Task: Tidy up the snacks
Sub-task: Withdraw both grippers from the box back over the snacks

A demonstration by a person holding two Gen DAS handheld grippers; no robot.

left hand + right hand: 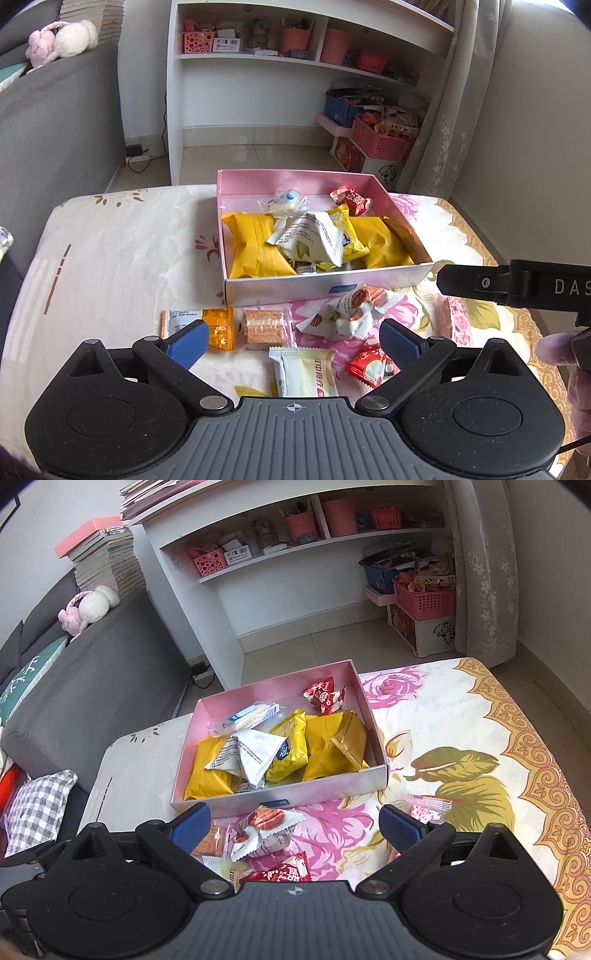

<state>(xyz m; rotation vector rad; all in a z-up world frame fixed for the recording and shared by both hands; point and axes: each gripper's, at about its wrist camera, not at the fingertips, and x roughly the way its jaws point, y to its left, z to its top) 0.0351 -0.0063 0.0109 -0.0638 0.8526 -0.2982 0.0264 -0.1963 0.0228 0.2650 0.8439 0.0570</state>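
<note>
Your left gripper (291,341) and right gripper (293,823) look alike: black round-lobed bodies, a ribbed grey centre plate marked with a small white crosshair, silver pivot pins, and blue ridged fingers (186,345). The right gripper's black side carries a screw and white letters "DAS".

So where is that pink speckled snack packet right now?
The pink speckled packet lies on the flowered tablecloth, outside the pink box, off its near right corner in the left wrist view, right of the pecan-print packet.
</note>
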